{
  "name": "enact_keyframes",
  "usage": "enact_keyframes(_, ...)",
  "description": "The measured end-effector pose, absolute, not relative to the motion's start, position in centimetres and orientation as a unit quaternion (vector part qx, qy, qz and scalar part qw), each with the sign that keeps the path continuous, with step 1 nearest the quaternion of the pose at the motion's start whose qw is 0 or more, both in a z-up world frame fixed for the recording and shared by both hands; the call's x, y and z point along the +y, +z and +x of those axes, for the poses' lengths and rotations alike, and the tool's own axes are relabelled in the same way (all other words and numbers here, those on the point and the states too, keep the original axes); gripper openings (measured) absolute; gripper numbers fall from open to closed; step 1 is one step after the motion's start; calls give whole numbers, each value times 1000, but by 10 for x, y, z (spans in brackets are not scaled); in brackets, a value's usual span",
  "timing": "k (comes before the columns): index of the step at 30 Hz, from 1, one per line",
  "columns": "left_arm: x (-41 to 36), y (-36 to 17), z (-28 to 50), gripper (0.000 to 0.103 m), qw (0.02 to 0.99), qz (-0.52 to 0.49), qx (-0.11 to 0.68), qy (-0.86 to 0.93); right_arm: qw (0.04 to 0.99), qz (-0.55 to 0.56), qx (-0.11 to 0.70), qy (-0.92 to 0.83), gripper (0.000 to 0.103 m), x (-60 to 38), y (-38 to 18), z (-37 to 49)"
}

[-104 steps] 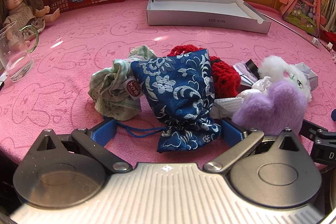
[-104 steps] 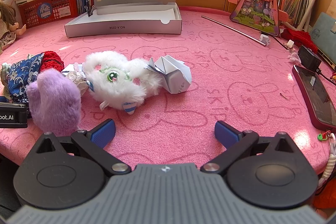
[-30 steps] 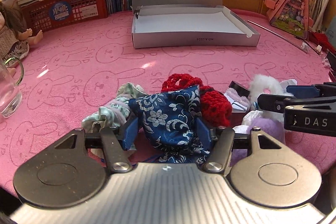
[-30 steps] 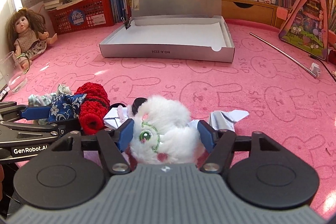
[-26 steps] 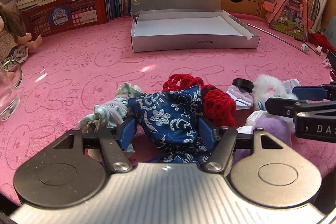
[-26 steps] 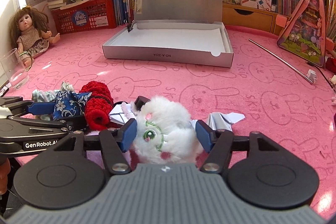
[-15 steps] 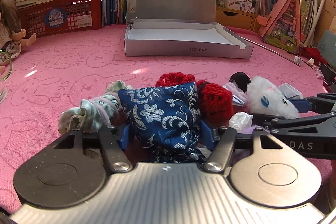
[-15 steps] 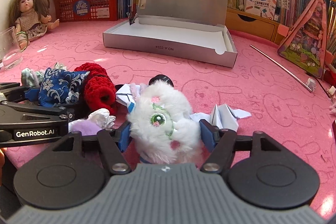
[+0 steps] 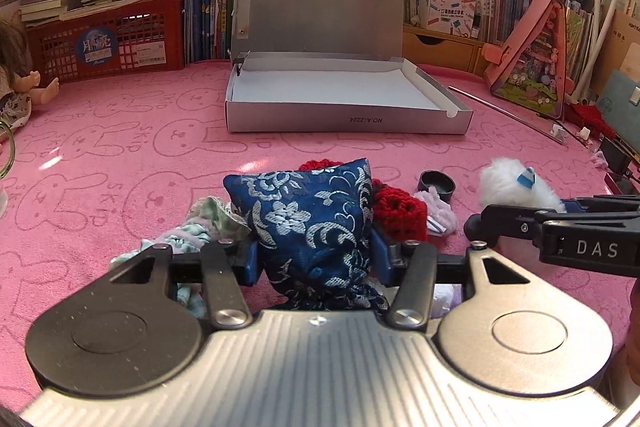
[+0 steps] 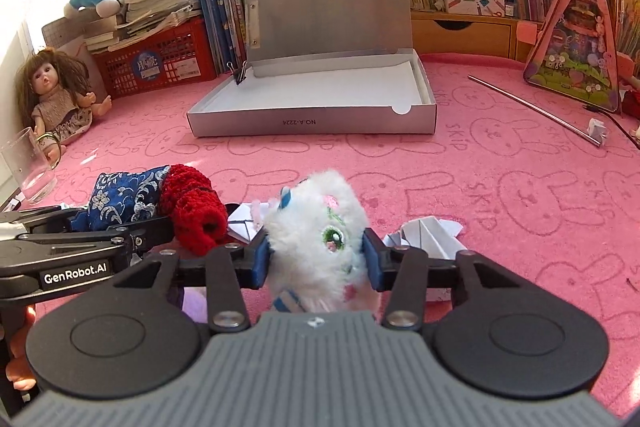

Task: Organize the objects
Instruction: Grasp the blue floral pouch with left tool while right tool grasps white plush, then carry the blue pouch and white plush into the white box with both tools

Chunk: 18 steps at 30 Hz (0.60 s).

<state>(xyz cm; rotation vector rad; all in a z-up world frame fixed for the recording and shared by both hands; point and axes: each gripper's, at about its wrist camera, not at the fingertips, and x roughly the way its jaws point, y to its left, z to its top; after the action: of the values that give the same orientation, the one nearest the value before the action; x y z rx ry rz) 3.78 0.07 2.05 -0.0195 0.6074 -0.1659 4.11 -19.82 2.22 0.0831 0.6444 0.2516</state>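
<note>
- blue brocade fills the left gripper [image 9: 313, 259]: its jaws have just been closing and the blue pads now press both flanks of the blue brocade pouch [image 9: 310, 223], which stands between them with its gathered neck toward the camera and its broad end toward the far side of the table.
- white fur fills the right gripper [image 10: 316, 261] the same way; its jaws have just been closing too and now squeeze the white plush toy [image 10: 320, 231] at its sides, the green eye facing the lens.
- both things sit low over the pink bunny-print cloth [image 10: 500, 195], at the near edge of a small heap that also holds a red crocheted piece [image 9: 398, 213], a pale green cloth [image 9: 200, 227], a small black cap [image 9: 437, 183] and folded white paper [image 10: 428, 231].
- the open grey box [image 9: 344, 121] lies straight ahead of both grippers, well apart from the heap, long side facing them, lid upright behind, white floor bare.
- judged from this, the coming move turns on that line: lift, carry forward over the low front wall. the pouch faces the box's middle; the plush, held to its right, faces the right half.
- loose neighbours touching the pouch may drag along.
</note>
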Motion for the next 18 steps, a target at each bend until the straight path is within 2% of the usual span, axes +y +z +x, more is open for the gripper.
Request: enact_keyframes(18,-8,66,79,57,954,-36,279,-103,947,104,279,116,49,-241,59,64)
